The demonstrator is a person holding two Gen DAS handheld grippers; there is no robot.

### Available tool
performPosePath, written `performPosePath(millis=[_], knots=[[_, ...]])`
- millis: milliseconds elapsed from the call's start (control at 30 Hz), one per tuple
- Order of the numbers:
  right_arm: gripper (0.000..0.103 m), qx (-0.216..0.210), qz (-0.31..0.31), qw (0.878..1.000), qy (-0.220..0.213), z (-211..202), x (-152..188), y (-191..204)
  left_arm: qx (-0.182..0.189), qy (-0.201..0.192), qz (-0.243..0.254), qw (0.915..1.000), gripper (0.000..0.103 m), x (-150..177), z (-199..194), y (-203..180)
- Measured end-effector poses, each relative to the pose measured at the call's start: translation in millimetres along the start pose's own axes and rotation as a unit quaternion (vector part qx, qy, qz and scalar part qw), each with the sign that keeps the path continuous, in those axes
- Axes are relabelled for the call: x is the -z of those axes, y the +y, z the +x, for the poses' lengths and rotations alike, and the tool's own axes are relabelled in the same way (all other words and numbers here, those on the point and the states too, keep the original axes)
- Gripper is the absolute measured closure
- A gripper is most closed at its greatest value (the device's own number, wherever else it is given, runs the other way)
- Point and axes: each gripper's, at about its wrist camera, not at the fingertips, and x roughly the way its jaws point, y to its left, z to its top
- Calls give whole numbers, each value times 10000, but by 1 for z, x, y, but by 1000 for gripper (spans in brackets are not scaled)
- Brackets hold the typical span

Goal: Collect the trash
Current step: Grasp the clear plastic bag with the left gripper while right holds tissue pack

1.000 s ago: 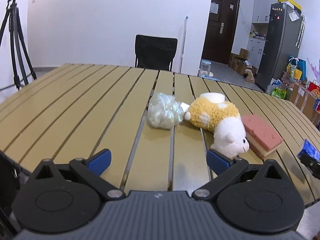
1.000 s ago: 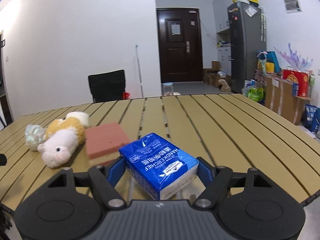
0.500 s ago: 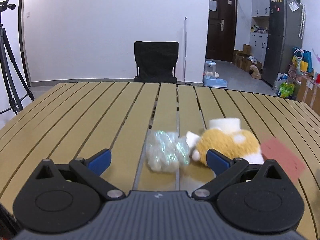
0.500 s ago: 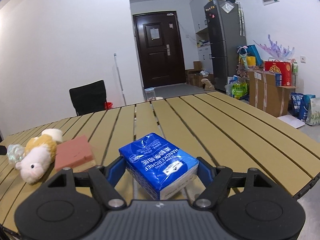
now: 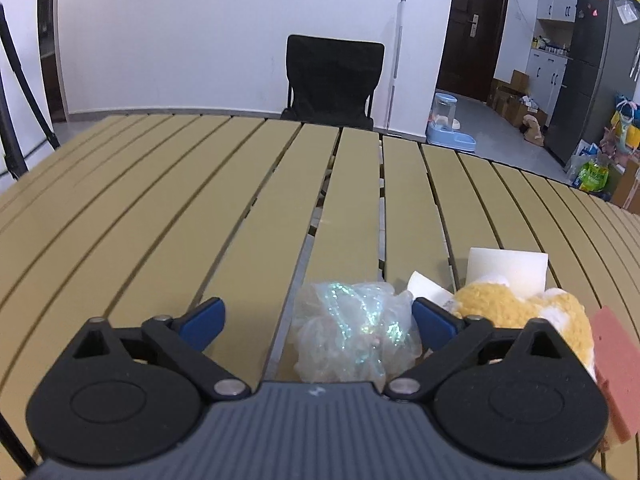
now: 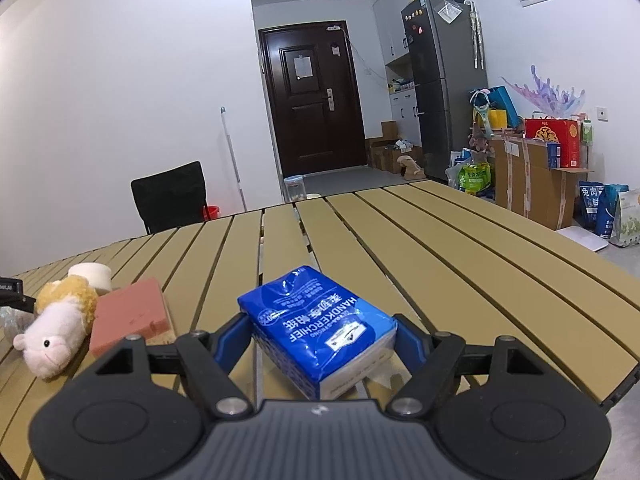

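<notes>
Wrapper [image 5: 354, 330] now sits between spread left tongs [image 5: 316, 314], ready to pinch; right tongs [image 6: 322, 334] keep pinching tissues [image 6: 320, 326].

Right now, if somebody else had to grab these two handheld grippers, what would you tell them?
Left gripper: open, fingers either side of the crumpled plastic wrap on the table, not closed on it yet.
Right gripper: shut on the blue tissue pack, held just above the table.
Beside the wrap lie a plush toy, a pink sponge and a white cylinder.
Done: tissue pack picked up.
Left: likely close on the wrap and lift it. No bin is in view, so where the trash goes is unclear.
</notes>
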Motion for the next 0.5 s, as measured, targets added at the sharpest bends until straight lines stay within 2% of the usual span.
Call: performPosePath(millis=[100,133,200,267,500], knots=[[28,-2,3,10000,22,2,1,0,151,128,-55,9998,32,0,6,3],[28,0,4,10000,25,2,1,0,196,166,-56,9997,44,2,8,4],[28,-8,7,10000,35,3,0,2,230,107,5,9997,55,3,7,4],[28,-19,2,10000,37,4,0,4,346,81,-36,9994,59,4,5,7],[28,-101,-31,9999,29,1,-1,6,282,-173,146,9993,61,10,-14,8]])
